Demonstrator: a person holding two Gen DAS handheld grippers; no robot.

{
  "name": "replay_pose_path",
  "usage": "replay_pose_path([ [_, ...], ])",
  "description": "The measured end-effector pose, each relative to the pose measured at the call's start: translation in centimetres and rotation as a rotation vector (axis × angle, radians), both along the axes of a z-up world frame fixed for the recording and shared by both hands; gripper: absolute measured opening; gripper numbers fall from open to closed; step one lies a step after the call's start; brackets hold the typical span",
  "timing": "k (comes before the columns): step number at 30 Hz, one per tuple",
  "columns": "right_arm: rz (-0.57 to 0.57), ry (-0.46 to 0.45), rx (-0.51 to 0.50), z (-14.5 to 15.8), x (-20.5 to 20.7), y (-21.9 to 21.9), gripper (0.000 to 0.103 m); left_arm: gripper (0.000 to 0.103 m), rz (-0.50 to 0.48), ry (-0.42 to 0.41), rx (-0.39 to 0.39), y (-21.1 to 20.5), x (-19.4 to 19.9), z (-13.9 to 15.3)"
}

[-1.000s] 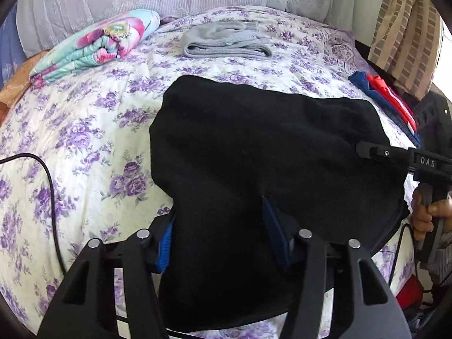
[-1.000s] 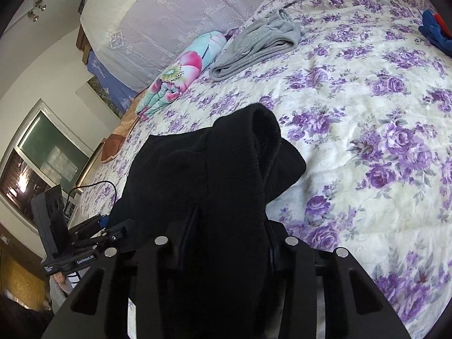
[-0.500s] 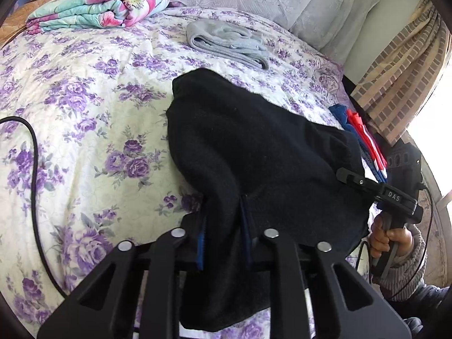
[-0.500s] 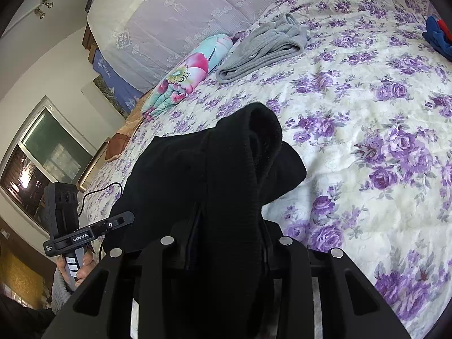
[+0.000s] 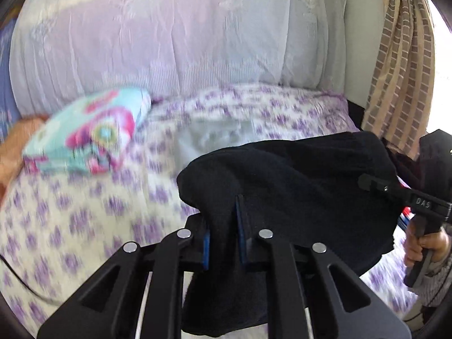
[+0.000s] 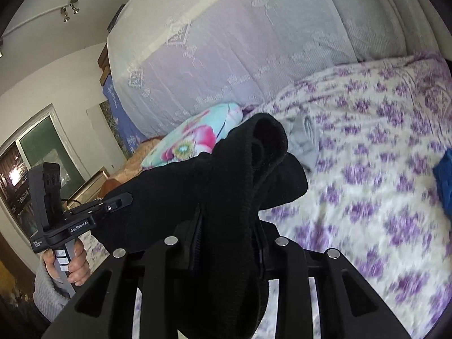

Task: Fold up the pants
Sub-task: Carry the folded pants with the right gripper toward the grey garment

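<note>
The black pants (image 5: 296,186) hang in the air between both grippers, above the purple-flowered bed (image 5: 84,212). My left gripper (image 5: 223,234) is shut on one edge of the pants; blue pads press the cloth. My right gripper (image 6: 228,226) is shut on the other edge of the pants (image 6: 243,175), which bunch up over its fingers. The right gripper also shows at the right of the left wrist view (image 5: 395,195), and the left gripper at the left of the right wrist view (image 6: 93,214).
A folded floral blanket (image 5: 87,138) lies at the bed's far left. Folded grey clothing (image 6: 305,141) lies behind the pants. Blue clothing (image 6: 443,180) lies at the bed's right. A lace-covered headboard (image 5: 169,42) stands behind; a curtain (image 5: 401,65) hangs at right.
Both grippers have lifted the pants up off the bed and tilted upward, so the headboard now fills the view. The left jaws closed on the cloth a second ago.
</note>
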State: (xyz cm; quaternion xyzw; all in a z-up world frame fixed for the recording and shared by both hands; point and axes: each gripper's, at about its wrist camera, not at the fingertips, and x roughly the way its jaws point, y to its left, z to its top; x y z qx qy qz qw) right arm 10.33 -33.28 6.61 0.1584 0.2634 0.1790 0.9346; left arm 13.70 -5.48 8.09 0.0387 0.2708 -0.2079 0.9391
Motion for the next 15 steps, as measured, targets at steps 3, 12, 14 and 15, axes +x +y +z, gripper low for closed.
replay_pose_path([
  [3,-0.041,-0.058,0.013,2.8,5.0,-1.2,0.030,0.013,0.046,-0.110,0.050,-2.3,4.3,2.8],
  [12,-0.190,-0.118,0.105,1.6,22.5,-5.0,0.030,0.013,0.167,-0.163,0.026,-6.1,20.0,2.5],
  [14,-0.215,-0.090,0.117,-0.9,26.5,-5.4,0.030,0.013,0.183,-0.092,0.006,-6.3,24.2,-0.1],
  [15,-0.226,-0.079,0.085,-2.3,28.2,-5.2,0.029,0.013,0.194,-0.048,0.004,-6.3,26.2,-1.9],
])
